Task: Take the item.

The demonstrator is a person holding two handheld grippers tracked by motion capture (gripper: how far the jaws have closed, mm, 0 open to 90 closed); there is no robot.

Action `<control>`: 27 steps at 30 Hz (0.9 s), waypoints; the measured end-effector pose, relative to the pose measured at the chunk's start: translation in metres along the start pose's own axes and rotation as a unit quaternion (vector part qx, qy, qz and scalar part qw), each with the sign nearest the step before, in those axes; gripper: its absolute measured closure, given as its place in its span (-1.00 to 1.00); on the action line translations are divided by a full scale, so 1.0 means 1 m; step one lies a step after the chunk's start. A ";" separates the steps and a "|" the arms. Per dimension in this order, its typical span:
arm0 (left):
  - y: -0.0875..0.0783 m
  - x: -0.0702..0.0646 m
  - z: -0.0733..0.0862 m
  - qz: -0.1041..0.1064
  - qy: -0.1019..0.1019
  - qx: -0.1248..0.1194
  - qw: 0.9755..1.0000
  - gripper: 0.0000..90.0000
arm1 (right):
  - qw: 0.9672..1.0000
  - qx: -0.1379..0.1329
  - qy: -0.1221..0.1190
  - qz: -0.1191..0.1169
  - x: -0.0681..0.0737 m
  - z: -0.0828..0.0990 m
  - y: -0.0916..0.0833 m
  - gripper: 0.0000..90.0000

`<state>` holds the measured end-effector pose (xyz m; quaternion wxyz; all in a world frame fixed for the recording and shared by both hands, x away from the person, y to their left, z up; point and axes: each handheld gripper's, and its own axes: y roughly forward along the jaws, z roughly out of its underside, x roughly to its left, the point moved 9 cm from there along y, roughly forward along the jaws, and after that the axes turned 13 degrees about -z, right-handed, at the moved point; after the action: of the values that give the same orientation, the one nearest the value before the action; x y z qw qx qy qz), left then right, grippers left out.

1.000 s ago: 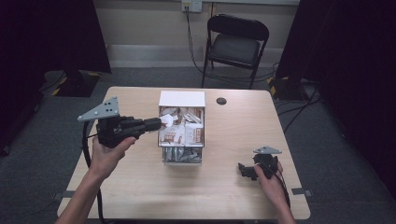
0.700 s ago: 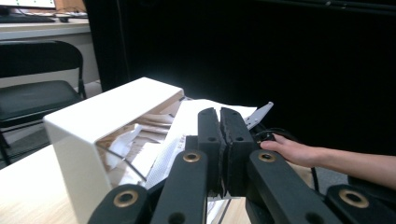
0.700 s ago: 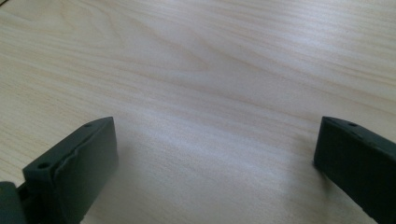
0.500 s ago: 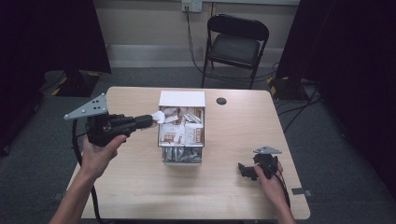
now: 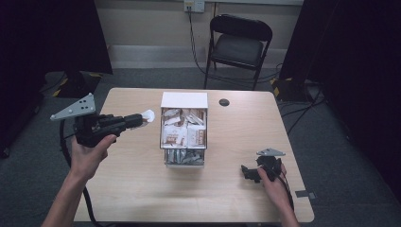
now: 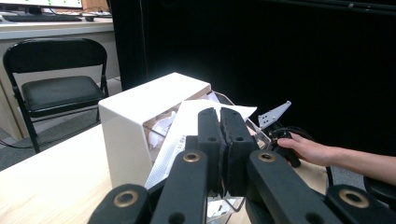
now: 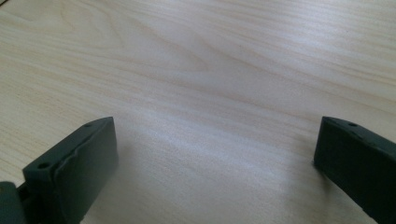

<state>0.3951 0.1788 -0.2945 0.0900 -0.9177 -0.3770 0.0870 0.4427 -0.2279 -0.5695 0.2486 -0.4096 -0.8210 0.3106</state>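
Note:
A box [image 5: 184, 135] with a white back wall and clear sides stands mid-table, packed with several white and brown packets. Just left of it, above the table, my left gripper [image 5: 142, 118] is shut on a white packet [image 5: 148, 115]. In the left gripper view the jaws of the left gripper [image 6: 220, 114] pinch that white packet [image 6: 184, 128], which lies flat against the white box [image 6: 135, 121]. My right gripper [image 5: 247, 172] rests low on the table at the front right. The right gripper view shows the right gripper [image 7: 215, 140] open wide over bare wood.
A small black round disc [image 5: 224, 102] lies on the table [image 5: 132, 189] behind the box. A black folding chair [image 5: 239, 42] stands beyond the far edge, with cables on the floor. The other hand [image 6: 308, 149] holds its gripper past the box.
My left gripper has drawn back to the left, away from the box, carrying the white packet out with it. The right gripper has stayed put.

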 end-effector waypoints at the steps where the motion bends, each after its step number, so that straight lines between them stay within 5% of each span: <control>1: -0.001 0.001 0.000 -0.002 0.000 0.000 1.000 0.96 | 1.000 0.000 0.000 0.000 0.000 0.000 0.000 -1.00; 9: -0.005 0.011 0.003 -0.020 0.005 0.006 1.000 0.96 | 1.000 0.000 0.000 0.000 0.000 0.000 0.000 -1.00; 27: -0.004 0.042 0.021 -0.054 -0.019 0.016 0.998 0.96 | 1.000 0.000 0.000 0.000 0.000 0.000 0.000 -1.00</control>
<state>0.4170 0.2136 -0.3175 0.1017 -0.8927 -0.4262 0.1051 0.4427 -0.2278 -0.5695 0.2486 -0.4095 -0.8210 0.3106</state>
